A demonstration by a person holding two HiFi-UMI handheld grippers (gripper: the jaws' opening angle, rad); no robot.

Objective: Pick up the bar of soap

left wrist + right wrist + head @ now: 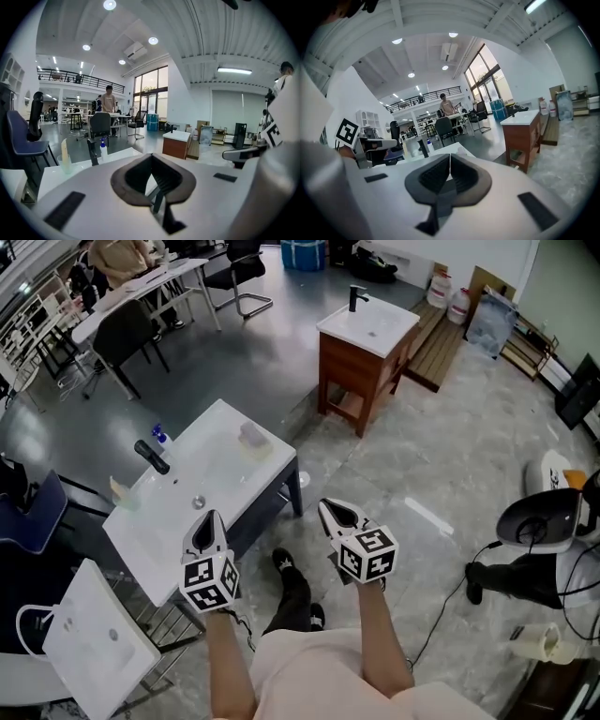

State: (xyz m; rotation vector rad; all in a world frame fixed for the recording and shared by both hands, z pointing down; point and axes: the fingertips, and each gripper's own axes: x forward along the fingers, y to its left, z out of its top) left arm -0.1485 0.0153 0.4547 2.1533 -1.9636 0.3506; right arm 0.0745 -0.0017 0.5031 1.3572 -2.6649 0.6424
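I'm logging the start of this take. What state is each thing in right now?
left gripper: shut, empty, by the near edge of the sink.
right gripper: shut, empty, over the floor beside the sink.
bar of soap: lying on the sink top, untouched.
faucet: no water seen running.
spray bottle: upright, behind the faucet.

Bare basin (225, 470) leads to the bar of soap (251, 434) — faucet (152, 457), bottle (159, 434) and cup (122, 493) stand leftward
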